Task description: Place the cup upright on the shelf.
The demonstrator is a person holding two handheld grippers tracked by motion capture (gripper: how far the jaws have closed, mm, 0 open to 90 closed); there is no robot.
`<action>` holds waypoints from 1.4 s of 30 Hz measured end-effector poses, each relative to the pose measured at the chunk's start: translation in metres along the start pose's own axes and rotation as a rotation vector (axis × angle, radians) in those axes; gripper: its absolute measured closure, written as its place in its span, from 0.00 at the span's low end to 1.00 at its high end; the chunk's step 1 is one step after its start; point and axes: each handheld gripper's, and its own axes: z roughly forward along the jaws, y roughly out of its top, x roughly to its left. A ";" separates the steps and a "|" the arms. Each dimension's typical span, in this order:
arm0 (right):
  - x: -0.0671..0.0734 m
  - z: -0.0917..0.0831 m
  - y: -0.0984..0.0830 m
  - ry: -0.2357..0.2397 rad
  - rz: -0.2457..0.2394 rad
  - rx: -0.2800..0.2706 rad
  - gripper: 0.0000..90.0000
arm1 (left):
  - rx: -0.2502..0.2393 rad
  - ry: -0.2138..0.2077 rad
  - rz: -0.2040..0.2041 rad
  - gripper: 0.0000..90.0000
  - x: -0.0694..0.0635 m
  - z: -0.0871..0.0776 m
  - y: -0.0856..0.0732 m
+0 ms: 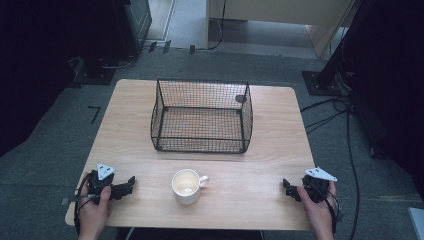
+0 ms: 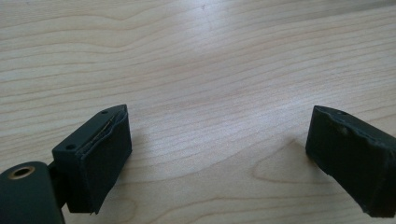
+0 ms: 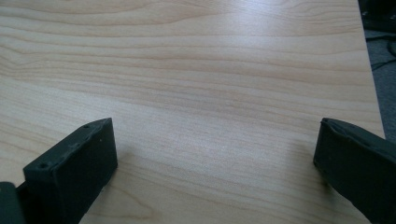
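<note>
A white mug (image 1: 187,186) stands near the front edge of the wooden table (image 1: 270,150), handle to the right. Behind it sits a black wire basket (image 1: 201,116), with a small dark round thing (image 1: 240,98) at its back right corner. My left gripper (image 1: 131,183) rests at the front left, held by a hand, pointing right toward the mug. My right gripper (image 1: 286,186) rests at the front right, pointing left. In the left gripper view the left gripper (image 2: 219,135) stands open over bare wood. In the right gripper view the right gripper (image 3: 215,144) is open too, with nothing between its jaws.
Grey carpet surrounds the table, with cables (image 1: 330,117) on the floor at the right and dark stands (image 1: 320,80) at the back. In the right gripper view the table's edge (image 3: 369,70) runs close on the right. Bare wood lies between the mug and each gripper.
</note>
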 end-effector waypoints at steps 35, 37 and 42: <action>0.166 -0.027 0.048 0.370 -0.236 -0.187 0.00 | 0.014 -0.009 0.010 0.02 -0.001 0.002 0.002; 0.181 -0.027 0.048 0.407 -0.262 -0.184 0.00 | 0.014 -0.008 0.007 0.02 -0.002 0.003 0.002; 0.200 -0.026 0.049 0.451 -0.289 -0.179 0.00 | 0.014 -0.007 0.006 0.02 -0.002 0.003 0.002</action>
